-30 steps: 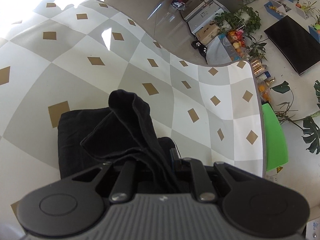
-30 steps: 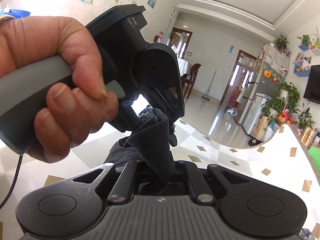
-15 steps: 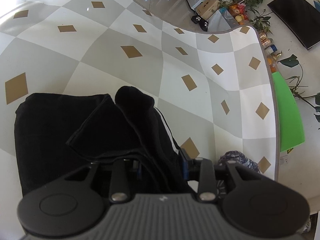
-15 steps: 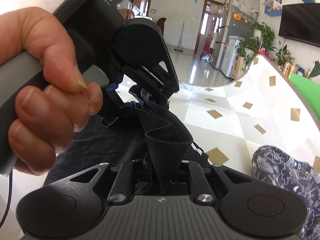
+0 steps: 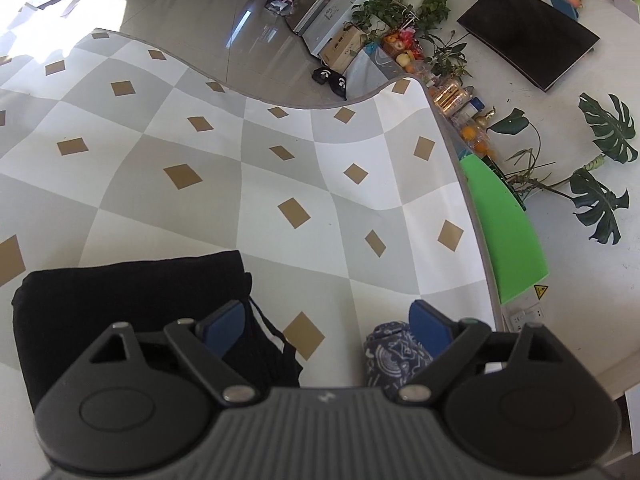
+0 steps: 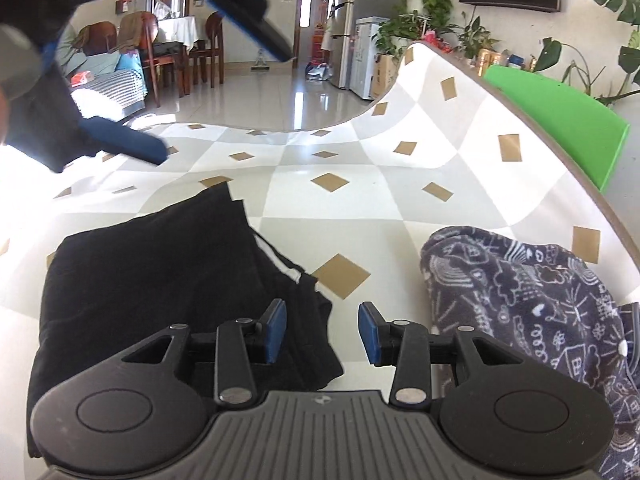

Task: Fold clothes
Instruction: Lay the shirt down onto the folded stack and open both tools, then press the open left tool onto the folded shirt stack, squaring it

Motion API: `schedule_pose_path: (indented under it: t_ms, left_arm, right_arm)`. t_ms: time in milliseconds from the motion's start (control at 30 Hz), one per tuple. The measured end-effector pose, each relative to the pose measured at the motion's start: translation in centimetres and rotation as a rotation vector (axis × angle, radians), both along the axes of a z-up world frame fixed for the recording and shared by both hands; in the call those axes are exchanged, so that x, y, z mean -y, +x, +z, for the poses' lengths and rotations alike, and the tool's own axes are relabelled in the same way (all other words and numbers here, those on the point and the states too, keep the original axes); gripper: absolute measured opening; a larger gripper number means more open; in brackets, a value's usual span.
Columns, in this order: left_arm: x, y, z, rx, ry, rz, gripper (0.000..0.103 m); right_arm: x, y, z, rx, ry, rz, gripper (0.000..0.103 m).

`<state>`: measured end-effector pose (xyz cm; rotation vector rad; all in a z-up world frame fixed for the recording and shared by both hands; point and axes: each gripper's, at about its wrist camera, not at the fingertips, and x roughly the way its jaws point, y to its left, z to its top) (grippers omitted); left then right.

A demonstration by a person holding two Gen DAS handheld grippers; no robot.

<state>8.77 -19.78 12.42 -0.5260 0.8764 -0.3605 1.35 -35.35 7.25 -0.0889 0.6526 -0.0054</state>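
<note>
While both jaws are opening empty, the matte black garment (image 6: pixel 152 280) lies folded flat.

Black garment (image 5: pixel 132 300), plain, with thin white stripe at edge (image 6: pixel 280 260). Navy cloth (image 6: pixel 532 300), printed with white line doodles: houses, clouds, swirls. Tablecloth (image 5: pixel 320 184), checked in white and pale grey, with small tan diamonds at the check corners; grey border along rim. Bright green board (image 5: pixel 508 232) beside table, with small yellow warning sticker. Left gripper (image 5: pixel 324 320): black body, grey ribbed housing, blue pads. Right gripper (image 6: pixel 322 330): same black, grey and blue scheme. Black screen (image 5: pixel 528 32) on white wall. Dark green plants (image 5: pixel 600 160). Glossy beige floor (image 6: pixel 260 100). Reddish-brown wooden chairs (image 6: pixel 200 52).
</note>
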Motion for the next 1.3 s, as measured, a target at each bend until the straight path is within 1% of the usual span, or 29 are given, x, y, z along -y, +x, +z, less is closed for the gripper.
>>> schedule_pose_path:
  t_ms: [100, 200, 300, 433, 533, 667, 700, 800, 967, 1067, 1167, 1200, 1233, 1300]
  left_arm:
    - [-2.1, -1.0, -1.9, -0.040, 0.018, 0.043, 0.089]
    - [-4.3, -2.2, -4.6, -0.101, 0.020, 0.101, 0.090]
    - [-5.8, -3.2, -7.7, -0.168, 0.042, 0.137, 0.090]
    - [-6.7, -4.2, -10.6, -0.209, 0.070, 0.160, 0.090]
    - [-6.8, -4.8, -11.7, -0.193, 0.083, 0.146, 0.092]
    - [-6.8, -5.2, -11.7, -0.175, 0.105, 0.115, 0.093]
    - [-6.8, -5.3, -11.7, -0.173, 0.115, 0.108, 0.093]
    - [-7.1, -5.6, -11.5, -0.166, 0.135, 0.093, 0.094]
    - [-8.3, -6.4, -11.5, -0.159, 0.141, 0.072, 0.095]
    - [-9.1, -7.0, -11.4, -0.155, 0.167, 0.051, 0.096]
    - [-10.3, -7.7, -11.4, -0.153, 0.192, 0.047, 0.098]
    - [-10.9, -8.1, -11.4, -0.156, 0.188, 0.049, 0.099]
    - [-11.4, -8.4, -11.4, -0.158, 0.184, 0.051, 0.103]
    - [-12.4, -9.0, -11.4, -0.162, 0.182, 0.052, 0.103]
  right_arm:
    - [0.9, -0.3, 0.4, 0.002, 0.048, -0.007, 0.042]
    - [1.5, 0.4, 0.2, -0.025, 0.103, 0.026, 0.043]
    - [1.2, 0.7, -0.6, -0.065, 0.124, 0.073, 0.044]
    - [-0.1, 1.4, -2.2, -0.106, 0.079, 0.115, 0.044]
    - [-1.2, 1.8, -3.7, -0.149, 0.050, 0.155, 0.045]
    - [-2.2, 0.9, -4.7, -0.131, 0.009, 0.201, 0.046]
    - [-2.4, 0.7, -4.8, -0.134, 0.015, 0.210, 0.046]
    - [-2.4, 0.5, -5.0, -0.168, 0.077, 0.213, 0.047]
    - [-3.2, 0.1, -5.1, -0.179, 0.074, 0.222, 0.047]
    - [-3.9, -0.5, -5.0, -0.194, 0.073, 0.237, 0.048]
    - [-5.1, -1.4, -5.0, -0.207, 0.068, 0.284, 0.049]
    - [-5.5, -1.7, -5.0, -0.209, 0.064, 0.303, 0.049]
    - [-6.0, -2.0, -5.1, -0.209, 0.056, 0.321, 0.050]
    - [-6.9, -2.6, -5.1, -0.213, 0.043, 0.354, 0.050]
